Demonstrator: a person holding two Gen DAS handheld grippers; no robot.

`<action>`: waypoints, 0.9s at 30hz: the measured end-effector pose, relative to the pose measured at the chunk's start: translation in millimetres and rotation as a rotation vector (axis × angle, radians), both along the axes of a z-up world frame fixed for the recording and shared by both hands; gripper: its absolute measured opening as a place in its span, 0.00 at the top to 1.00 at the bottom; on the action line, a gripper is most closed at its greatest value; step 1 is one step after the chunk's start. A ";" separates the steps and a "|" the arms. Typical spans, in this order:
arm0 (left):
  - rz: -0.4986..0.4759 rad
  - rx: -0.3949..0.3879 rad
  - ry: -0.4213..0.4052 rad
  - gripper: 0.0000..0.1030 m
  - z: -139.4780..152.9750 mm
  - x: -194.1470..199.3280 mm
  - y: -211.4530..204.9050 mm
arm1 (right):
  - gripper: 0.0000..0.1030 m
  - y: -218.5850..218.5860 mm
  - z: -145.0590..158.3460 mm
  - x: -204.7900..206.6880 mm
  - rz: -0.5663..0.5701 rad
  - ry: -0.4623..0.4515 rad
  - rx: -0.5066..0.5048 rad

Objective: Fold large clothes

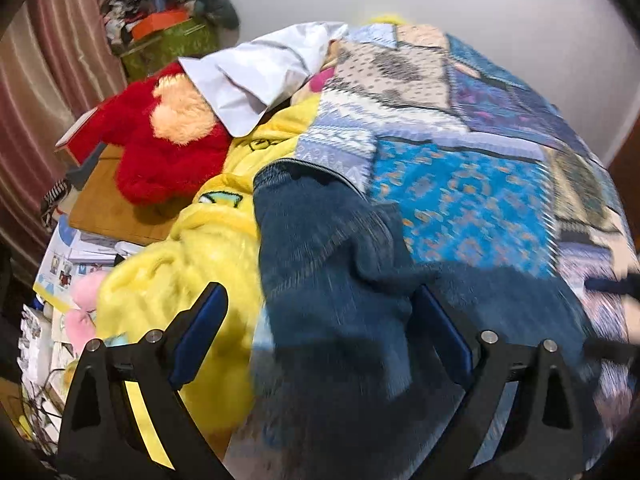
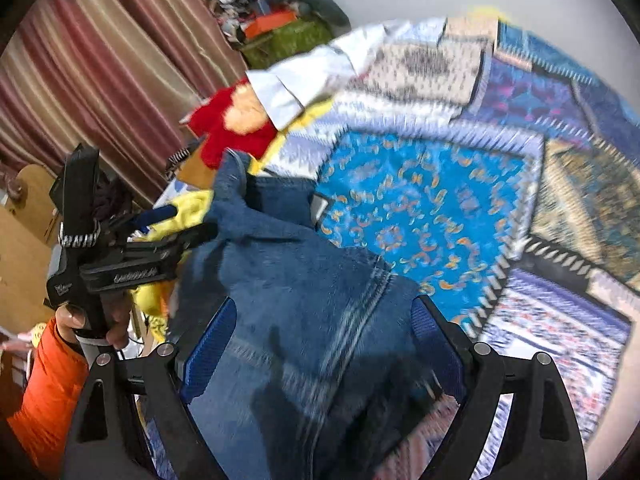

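Note:
A pair of dark blue jeans (image 1: 332, 264) lies crumpled on a patterned blue patchwork bedspread (image 1: 460, 192). My left gripper (image 1: 320, 300) is open, its blue-padded fingers spread wide just above the denim. The jeans also show in the right wrist view (image 2: 304, 280), with a folded edge raised at the far left. My right gripper (image 2: 324, 316) is open over the denim, holding nothing. The left gripper (image 2: 168, 224) also shows in the right wrist view, held by a hand in an orange sleeve, beside the jeans' left edge. Both views are motion-blurred.
A yellow plush blanket (image 1: 180, 272) lies left of the jeans. A red plush toy (image 1: 160, 148) and a white pillow (image 1: 256, 72) sit at the bed's far left. A green box (image 1: 168, 44) with clutter stands by striped curtains (image 2: 104, 64). Papers (image 1: 60, 264) lie off the bed's left side.

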State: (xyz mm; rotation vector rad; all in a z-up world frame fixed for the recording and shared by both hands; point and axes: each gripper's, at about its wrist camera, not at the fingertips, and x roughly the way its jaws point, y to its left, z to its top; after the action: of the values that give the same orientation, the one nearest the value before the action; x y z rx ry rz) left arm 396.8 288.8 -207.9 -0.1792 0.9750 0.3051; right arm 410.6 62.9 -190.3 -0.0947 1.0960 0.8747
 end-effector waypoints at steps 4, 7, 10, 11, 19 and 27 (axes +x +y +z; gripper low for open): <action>0.027 -0.047 0.030 0.05 -25.2 19.1 13.7 | 0.15 1.7 -41.2 10.0 0.022 0.020 -0.091; 0.029 -0.072 0.042 0.04 -31.2 21.5 15.4 | 0.15 -12.8 -46.3 12.7 0.047 0.029 -0.064; 0.036 -0.051 0.031 0.04 -16.6 15.0 12.2 | 0.15 -30.8 -31.5 9.6 0.024 0.003 -0.053; 0.039 -0.042 0.026 0.06 -9.6 11.9 11.1 | 0.15 -36.7 -24.6 6.7 0.012 -0.007 -0.054; -0.006 0.057 -0.152 0.08 96.4 -64.5 -24.0 | 0.15 -75.3 62.6 -43.4 -0.064 -0.191 0.028; -0.057 0.135 -0.469 0.08 205.0 -191.8 -90.2 | 0.15 -104.2 179.8 -150.2 -0.094 -0.497 0.271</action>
State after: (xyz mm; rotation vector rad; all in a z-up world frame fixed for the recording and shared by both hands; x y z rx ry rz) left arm 205.0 198.6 -2.9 -0.0928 0.4922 0.2592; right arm 260.3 -41.3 -10.5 -0.0310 0.5097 0.8485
